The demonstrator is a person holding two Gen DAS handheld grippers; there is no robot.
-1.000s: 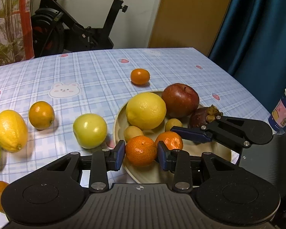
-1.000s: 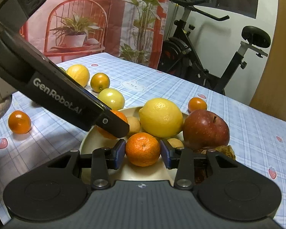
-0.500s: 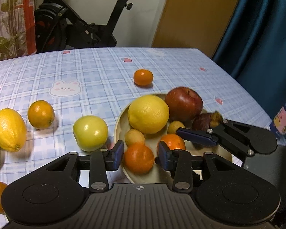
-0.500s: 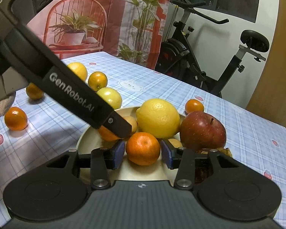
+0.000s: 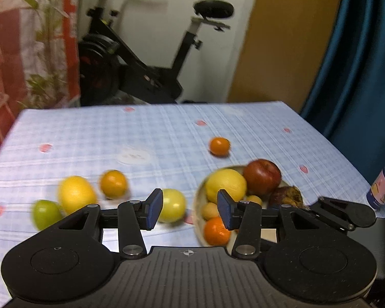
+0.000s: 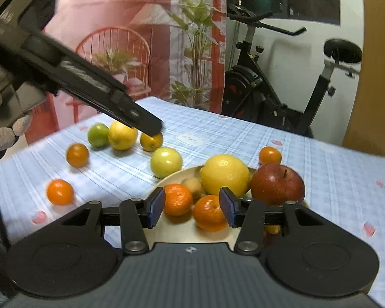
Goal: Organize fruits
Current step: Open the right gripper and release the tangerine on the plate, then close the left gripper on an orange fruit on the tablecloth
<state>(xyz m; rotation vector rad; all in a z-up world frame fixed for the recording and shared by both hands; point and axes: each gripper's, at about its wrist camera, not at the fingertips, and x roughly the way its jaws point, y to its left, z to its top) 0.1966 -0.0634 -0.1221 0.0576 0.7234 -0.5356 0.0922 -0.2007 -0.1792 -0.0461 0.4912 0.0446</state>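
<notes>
A beige plate (image 6: 166, 178) holds a large lemon (image 6: 224, 174), a red apple (image 6: 277, 183), two mandarins (image 6: 177, 199) (image 6: 209, 217), small yellow fruits and a dark mangosteen (image 5: 286, 197). My left gripper (image 5: 190, 213) is open and empty, raised above the table left of the plate (image 5: 199, 205). My right gripper (image 6: 192, 210) is open and empty, just above the near side of the plate. Loose on the checked cloth lie a yellow-green apple (image 6: 166, 162), a lemon (image 6: 122, 135), a green fruit (image 6: 98, 135) and several oranges (image 6: 60, 192).
One orange (image 5: 219, 146) lies alone behind the plate. A paper cup (image 5: 383, 183) stands at the table's right edge. An exercise bike (image 5: 141, 59), a wooden door and a blue curtain stand beyond the table. The left gripper's body (image 6: 89, 82) crosses the right wrist view.
Both grippers have opened, let go of their mandarins on the plate, and lifted up and back. The left gripper has swung up and away to the left.
</notes>
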